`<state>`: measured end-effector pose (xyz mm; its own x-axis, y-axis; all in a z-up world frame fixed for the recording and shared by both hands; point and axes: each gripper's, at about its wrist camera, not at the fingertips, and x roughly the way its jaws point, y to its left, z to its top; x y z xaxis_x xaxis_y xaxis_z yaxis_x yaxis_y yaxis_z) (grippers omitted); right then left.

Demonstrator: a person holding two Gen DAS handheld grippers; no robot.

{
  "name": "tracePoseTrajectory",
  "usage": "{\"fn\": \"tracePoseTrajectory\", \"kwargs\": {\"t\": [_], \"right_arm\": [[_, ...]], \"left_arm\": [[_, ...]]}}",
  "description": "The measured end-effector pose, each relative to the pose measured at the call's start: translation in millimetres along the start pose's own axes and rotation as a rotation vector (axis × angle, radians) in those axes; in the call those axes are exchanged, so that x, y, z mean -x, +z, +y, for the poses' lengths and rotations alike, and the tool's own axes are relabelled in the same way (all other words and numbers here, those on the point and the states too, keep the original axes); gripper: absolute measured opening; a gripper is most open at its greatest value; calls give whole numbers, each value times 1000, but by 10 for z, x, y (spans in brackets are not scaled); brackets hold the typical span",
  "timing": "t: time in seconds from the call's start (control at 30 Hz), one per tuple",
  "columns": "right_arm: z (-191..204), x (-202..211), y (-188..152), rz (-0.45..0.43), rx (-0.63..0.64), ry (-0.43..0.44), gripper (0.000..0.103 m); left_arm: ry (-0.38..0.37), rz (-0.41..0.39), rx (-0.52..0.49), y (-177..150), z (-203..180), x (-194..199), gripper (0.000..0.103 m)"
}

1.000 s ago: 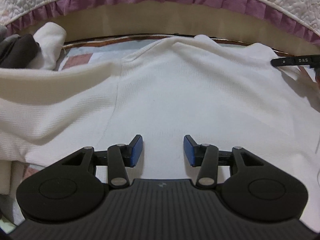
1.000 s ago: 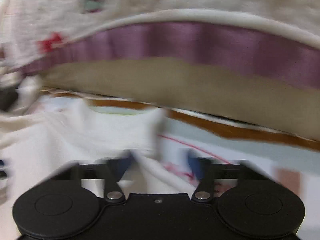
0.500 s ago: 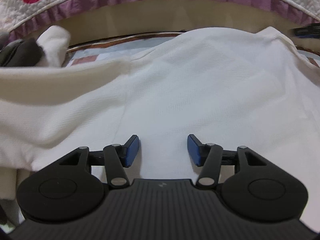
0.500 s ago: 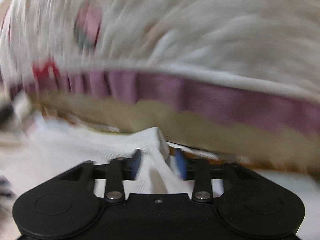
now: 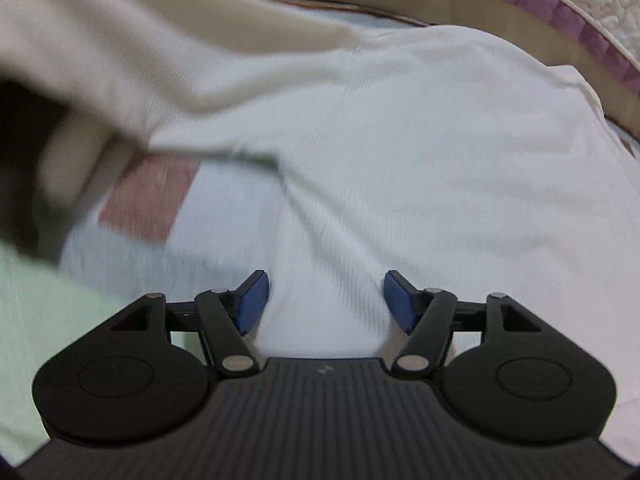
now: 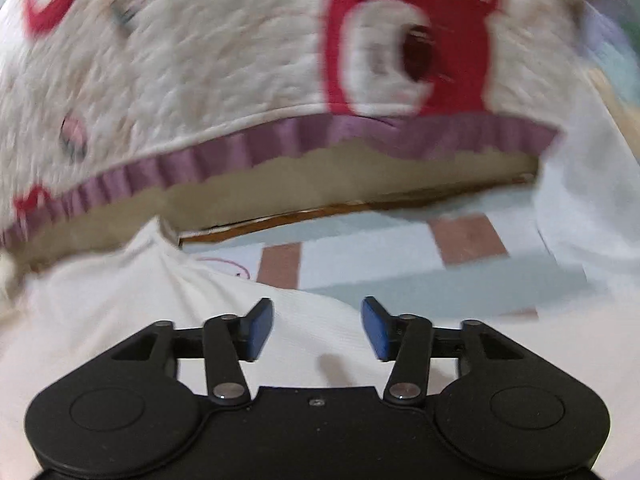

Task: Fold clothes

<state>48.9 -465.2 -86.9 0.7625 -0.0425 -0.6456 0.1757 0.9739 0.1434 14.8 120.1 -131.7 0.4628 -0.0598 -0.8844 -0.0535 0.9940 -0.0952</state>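
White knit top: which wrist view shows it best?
Left wrist: the white knit top fills the frame, with a seam and a folded-over sleeve visible. Right wrist shows only one blurred edge below the quilt.

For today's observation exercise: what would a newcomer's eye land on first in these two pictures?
The white garment spread across the patchwork sheet fills the left view. Behind it, the quilt with red motifs and a purple frill dominates the right view. The left gripper and right gripper are open above the cloth.

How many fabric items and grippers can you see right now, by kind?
White garment: 1
Checked bed sheet: 1
Quilt with purple trim: 1
Grippers: 2, left gripper and right gripper, both open, gripping nothing
Total: 5
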Motion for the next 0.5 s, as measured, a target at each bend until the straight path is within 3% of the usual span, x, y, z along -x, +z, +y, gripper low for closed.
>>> {"fn": "tracePoseTrajectory", "kwargs": {"t": [0.07,0.2,0.3,0.37,0.43,0.47,0.5], "right_arm": [[161,-194,-31,20,150,-28,62],[278,-600,-116,101,267,-20,61],[237,-723,-79,94,245,-20,64],[177,-790,-55,80,211,-19,77],[124,-841,-77,49,163,16,79],[99,-864,-93,31,137,39,52],[133,-867,-116,15,151,70,34]], "left_arm": [[-3,8,13,-83,52,21,63],[-17,5,-31,-112,91,94,62],[-15,9,-56,-72,102,95,62],[-30,20,-33,-65,140,81,63],[-47,23,2,-72,183,75,64],[-56,24,19,-75,204,72,65],[-65,25,36,-79,225,69,65]]}}
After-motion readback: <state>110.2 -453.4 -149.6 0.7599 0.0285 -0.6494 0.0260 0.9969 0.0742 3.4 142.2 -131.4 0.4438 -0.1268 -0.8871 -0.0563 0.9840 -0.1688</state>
